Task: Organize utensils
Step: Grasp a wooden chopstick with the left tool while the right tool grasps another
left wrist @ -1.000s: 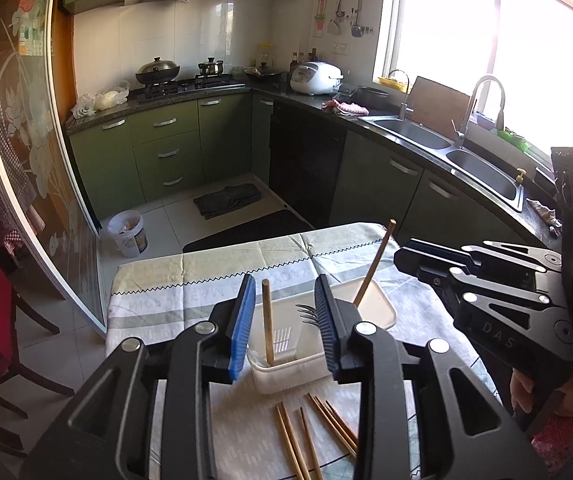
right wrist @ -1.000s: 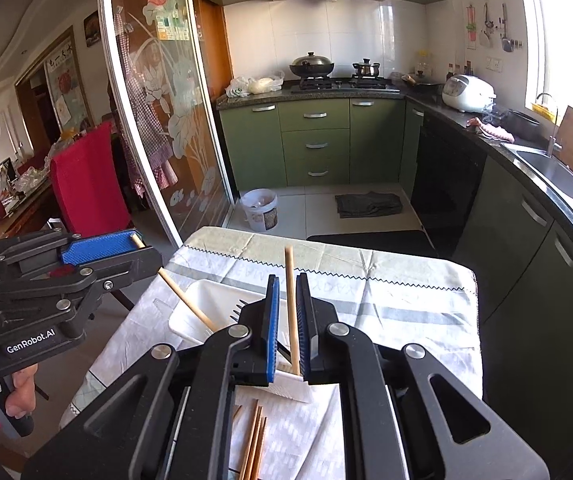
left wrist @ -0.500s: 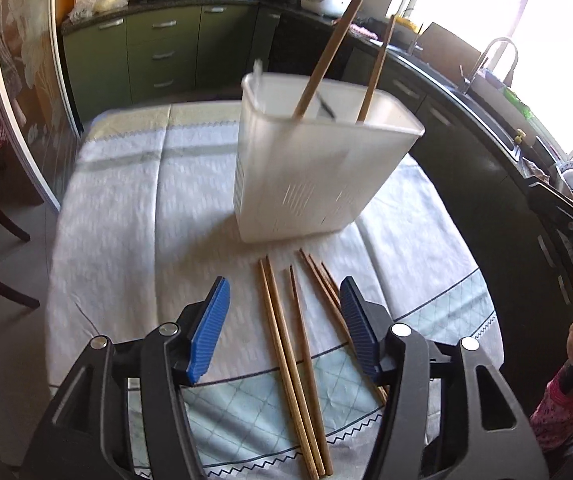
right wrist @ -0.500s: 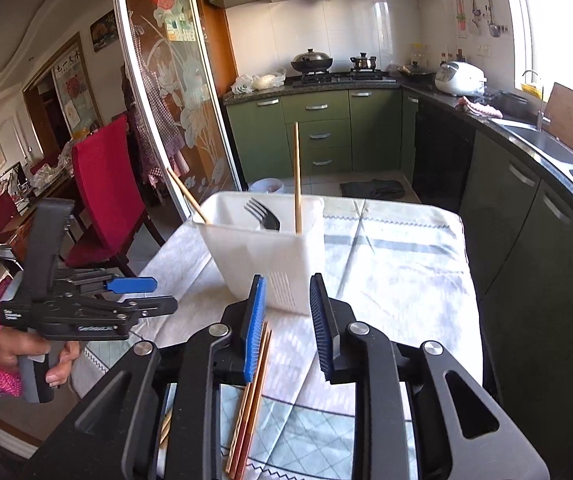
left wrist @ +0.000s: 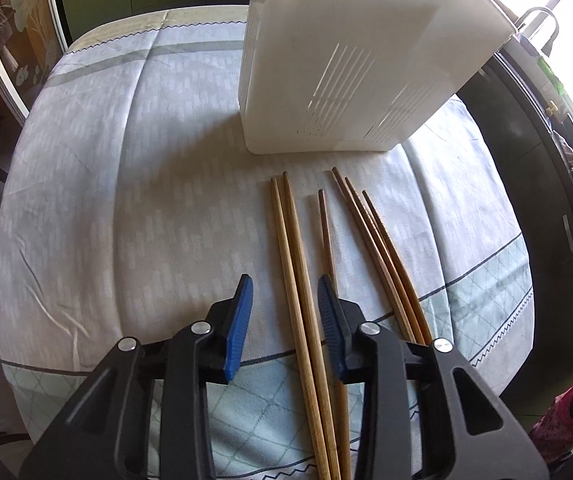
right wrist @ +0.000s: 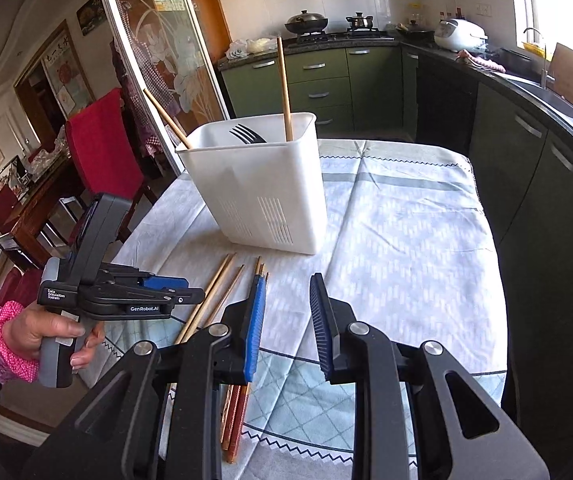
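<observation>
Chopsticks (left wrist: 302,280) flat near table's (left wrist: 86,160) front edge, before white holder (left wrist: 350,64). Left gripper (left wrist: 284,316), lowered since a second ago, open astride two; right gripper (right wrist: 286,320) open, empty. Pickup likely next.

The left gripper (right wrist: 190,298) reads "GenRobot.AI" (also "Data Acquisition System").

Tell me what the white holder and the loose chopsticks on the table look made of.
White holder: likely matte, slightly translucent plastic, judging by its moulded vent slits and rounded corners. Loose chopsticks: apparently wood or bamboo with a light sheen; brown with faint grain. The darker ones may be varnished or a different wood; I cannot tell which.
</observation>
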A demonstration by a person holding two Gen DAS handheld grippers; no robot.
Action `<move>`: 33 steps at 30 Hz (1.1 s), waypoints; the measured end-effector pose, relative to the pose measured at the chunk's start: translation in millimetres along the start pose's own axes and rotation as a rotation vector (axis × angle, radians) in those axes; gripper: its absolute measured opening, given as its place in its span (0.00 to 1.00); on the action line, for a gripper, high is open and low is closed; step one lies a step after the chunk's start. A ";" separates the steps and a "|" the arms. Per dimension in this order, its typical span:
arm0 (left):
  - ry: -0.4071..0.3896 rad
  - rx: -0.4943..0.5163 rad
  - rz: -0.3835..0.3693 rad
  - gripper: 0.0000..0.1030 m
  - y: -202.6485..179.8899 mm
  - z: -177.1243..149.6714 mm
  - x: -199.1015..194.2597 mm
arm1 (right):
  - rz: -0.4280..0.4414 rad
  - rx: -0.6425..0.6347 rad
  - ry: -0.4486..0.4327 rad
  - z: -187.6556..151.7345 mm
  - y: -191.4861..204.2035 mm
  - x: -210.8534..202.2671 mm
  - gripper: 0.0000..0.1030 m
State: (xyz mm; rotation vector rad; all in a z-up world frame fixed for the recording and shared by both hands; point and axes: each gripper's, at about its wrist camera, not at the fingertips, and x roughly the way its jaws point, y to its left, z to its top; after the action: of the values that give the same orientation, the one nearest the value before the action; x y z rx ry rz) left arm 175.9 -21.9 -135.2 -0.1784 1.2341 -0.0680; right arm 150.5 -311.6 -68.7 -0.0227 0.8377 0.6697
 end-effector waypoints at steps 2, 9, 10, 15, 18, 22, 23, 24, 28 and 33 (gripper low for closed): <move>0.018 0.001 0.017 0.23 -1.3 -0.4 5.6 | 0.009 -0.001 0.015 1.0 1.4 6.1 0.23; 0.037 0.026 0.062 0.20 -7.6 0.5 11.9 | 0.003 -0.030 0.076 0.9 11.8 30.2 0.23; 0.039 0.038 0.074 0.20 -10.5 0.9 12.8 | -0.005 -0.042 0.100 0.3 15.5 38.0 0.23; 0.054 0.077 0.127 0.08 -26.9 9.1 24.5 | -0.042 -0.115 0.242 -10.7 32.4 88.4 0.23; 0.058 0.096 0.149 0.08 -25.1 11.5 26.3 | -0.051 -0.136 0.299 -13.5 38.0 113.5 0.23; 0.059 0.132 0.183 0.08 -23.3 12.7 27.9 | -0.051 -0.136 0.340 -9.0 39.3 134.7 0.23; 0.057 0.139 0.192 0.08 -22.0 13.2 28.0 | -0.055 -0.135 0.351 -7.5 39.4 139.9 0.23; 0.055 0.145 0.201 0.08 -17.9 13.3 26.5 | -0.059 -0.136 0.363 -6.2 39.5 145.6 0.23; 0.055 0.148 0.211 0.08 -11.6 16.2 26.8 | -0.070 -0.144 0.401 -4.4 41.0 162.6 0.21; 0.055 0.159 0.223 0.09 -10.1 19.8 27.7 | -0.112 -0.158 0.422 -2.4 49.9 180.2 0.17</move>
State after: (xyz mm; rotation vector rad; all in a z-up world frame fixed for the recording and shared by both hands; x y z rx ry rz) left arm 204.2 -34.0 -153.0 0.1000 1.2903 0.0227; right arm 207.2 -175.3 -183.4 -0.3618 1.1764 0.6327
